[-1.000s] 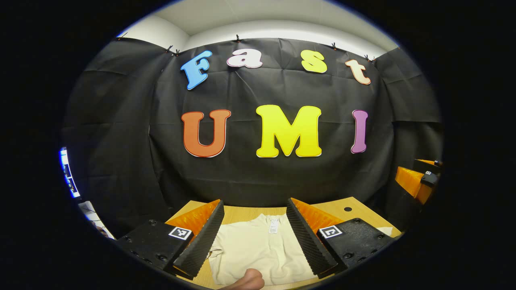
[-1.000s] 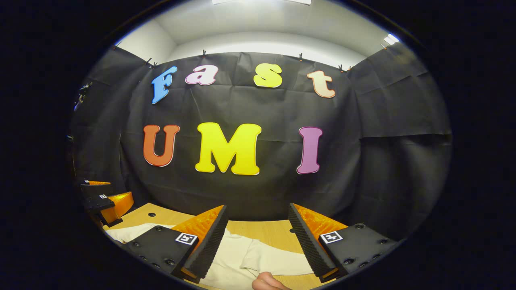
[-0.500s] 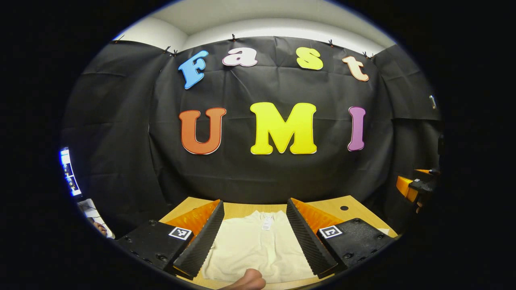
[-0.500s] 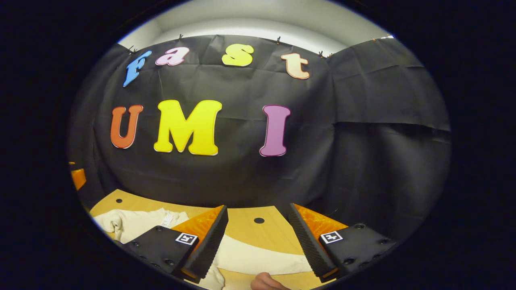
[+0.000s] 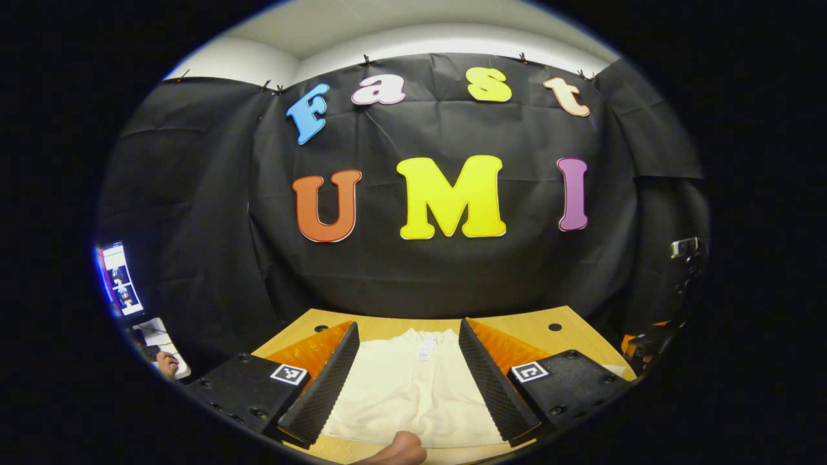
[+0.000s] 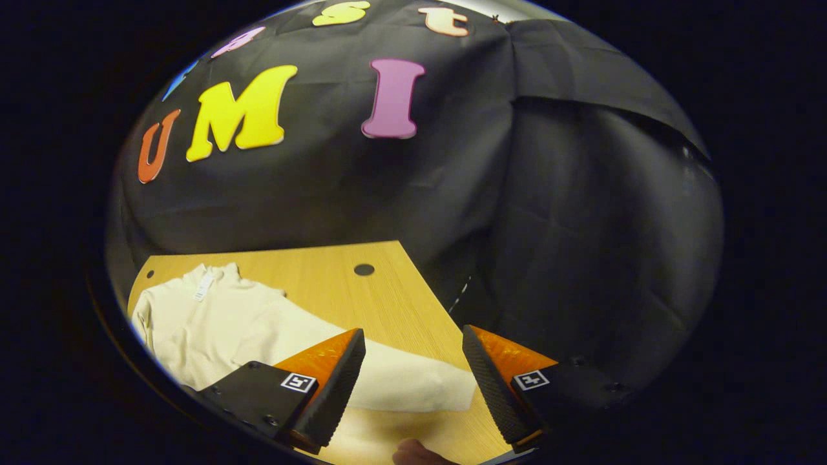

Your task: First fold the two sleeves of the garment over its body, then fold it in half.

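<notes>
- Two grippers, both with jaws wide and holding nothing: left gripper (image 5: 408,381) above the cream garment (image 5: 413,387), right gripper (image 6: 413,387) over its outstretched sleeve (image 6: 413,387) at lower centre of frame.
- Garment lies flat on the wooden surface (image 6: 336,284); that sleeve is not folded over the body.
- Judged technique: pinch near the cuff, lift low, lay straight across.
- Collar label (image 5: 424,349): writing illegible.
</notes>
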A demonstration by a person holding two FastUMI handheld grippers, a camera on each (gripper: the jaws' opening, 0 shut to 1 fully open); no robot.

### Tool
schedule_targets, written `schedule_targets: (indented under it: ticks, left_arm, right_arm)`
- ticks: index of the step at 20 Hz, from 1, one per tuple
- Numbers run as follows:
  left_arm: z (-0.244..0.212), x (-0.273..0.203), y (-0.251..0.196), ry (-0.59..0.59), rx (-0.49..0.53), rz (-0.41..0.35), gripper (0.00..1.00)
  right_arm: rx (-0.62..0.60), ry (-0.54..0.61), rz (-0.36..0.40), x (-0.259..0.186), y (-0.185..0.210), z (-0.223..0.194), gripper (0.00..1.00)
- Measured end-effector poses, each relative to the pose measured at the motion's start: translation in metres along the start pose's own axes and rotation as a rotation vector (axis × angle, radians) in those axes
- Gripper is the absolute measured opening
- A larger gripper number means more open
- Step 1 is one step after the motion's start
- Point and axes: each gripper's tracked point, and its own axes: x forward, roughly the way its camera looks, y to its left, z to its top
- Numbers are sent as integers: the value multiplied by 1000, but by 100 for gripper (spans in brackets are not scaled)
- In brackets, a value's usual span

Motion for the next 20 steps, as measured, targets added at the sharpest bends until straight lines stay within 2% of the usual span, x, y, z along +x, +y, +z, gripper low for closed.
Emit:
schedule_targets:
  ticks: [2,4,10,19,20]
  left_arm:
    - [-2,-4,-3,6,12,28,98]
    - [-7,-6,-9,21,3,51,98]
    - [-17,-13,-23,51,7,105,99]
    - [-25,-3,5,81,9,153,99]
    - [-27,-5,13,87,11,164,98]
  right_arm:
    - [-55,111,-27,24,-16,-35,93]
    - [-55,232,-27,45,-21,-67,95]
    - [82,442,-39,64,-34,-107,96]
    - [231,636,-51,63,-28,-123,95]
    - [253,650,-59,63,-31,-119,92]
